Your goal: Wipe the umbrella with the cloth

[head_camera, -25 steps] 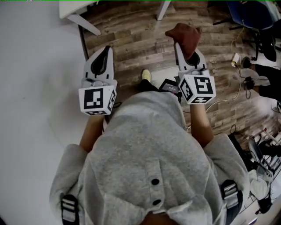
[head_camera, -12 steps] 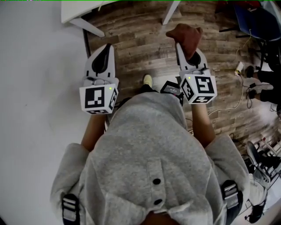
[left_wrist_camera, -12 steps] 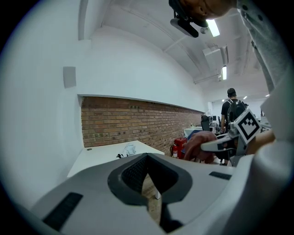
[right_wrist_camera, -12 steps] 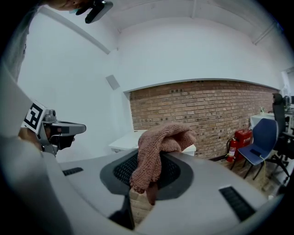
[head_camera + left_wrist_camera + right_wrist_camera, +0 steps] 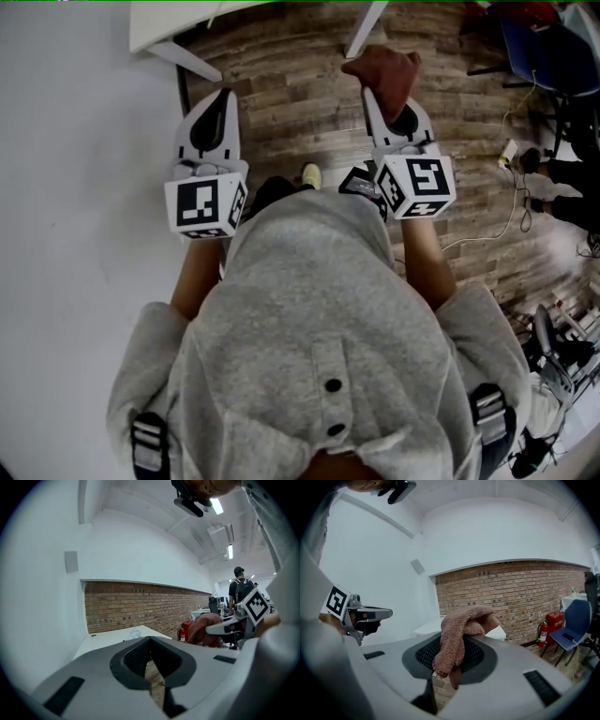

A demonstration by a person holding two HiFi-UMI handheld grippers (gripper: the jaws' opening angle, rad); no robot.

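Observation:
A reddish-brown knitted cloth (image 5: 382,71) hangs bunched from the tips of my right gripper (image 5: 371,92), which is shut on it. In the right gripper view the cloth (image 5: 461,630) drapes over the jaws of that gripper (image 5: 454,644) and hides the tips. My left gripper (image 5: 223,96) is level with it to the left, shut with nothing in it; its jaws (image 5: 151,641) meet with no gap. Each gripper shows in the other's view: the right one (image 5: 220,629) with the cloth (image 5: 206,627), the left one (image 5: 386,614). No umbrella is in view.
Both grippers hang over a wooden plank floor (image 5: 281,84), next to a white wall (image 5: 75,187). A white table (image 5: 178,37) stands ahead at the left, a blue chair (image 5: 553,37) and cables (image 5: 511,187) at the right. A brick wall (image 5: 511,592) and a fire extinguisher (image 5: 543,632) lie ahead.
Both grippers have shifted forward over the floor together with the person, mostly in the first half second. The cloth stays in the right gripper; both jaws stay as they were.

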